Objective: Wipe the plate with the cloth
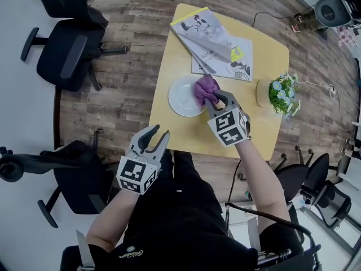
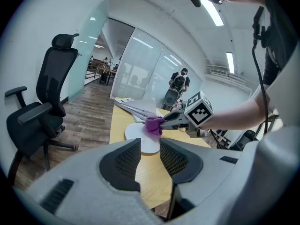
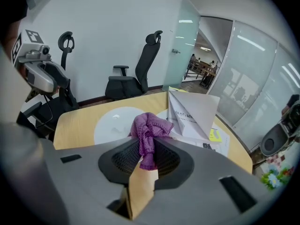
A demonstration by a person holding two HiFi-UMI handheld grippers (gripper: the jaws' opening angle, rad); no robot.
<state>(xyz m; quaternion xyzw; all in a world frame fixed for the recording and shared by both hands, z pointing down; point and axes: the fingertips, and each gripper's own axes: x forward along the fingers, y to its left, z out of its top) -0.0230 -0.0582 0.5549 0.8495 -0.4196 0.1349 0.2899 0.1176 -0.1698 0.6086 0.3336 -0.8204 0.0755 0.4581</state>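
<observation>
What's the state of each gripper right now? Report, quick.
Left gripper: open, nothing between its jaws.
Right gripper: shut on the purple cloth, by the plate.

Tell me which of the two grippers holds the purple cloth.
The right gripper: its jaws are shut on the purple cloth, at the white plate's rim. The left gripper is open and empty.

The yellow table (image 1: pixel 192 130) in front of me carries a white plate (image 1: pixel 179 97), printed papers (image 1: pixel 221 48) beyond it, and a flower pot (image 1: pixel 284 94) to my right.
</observation>
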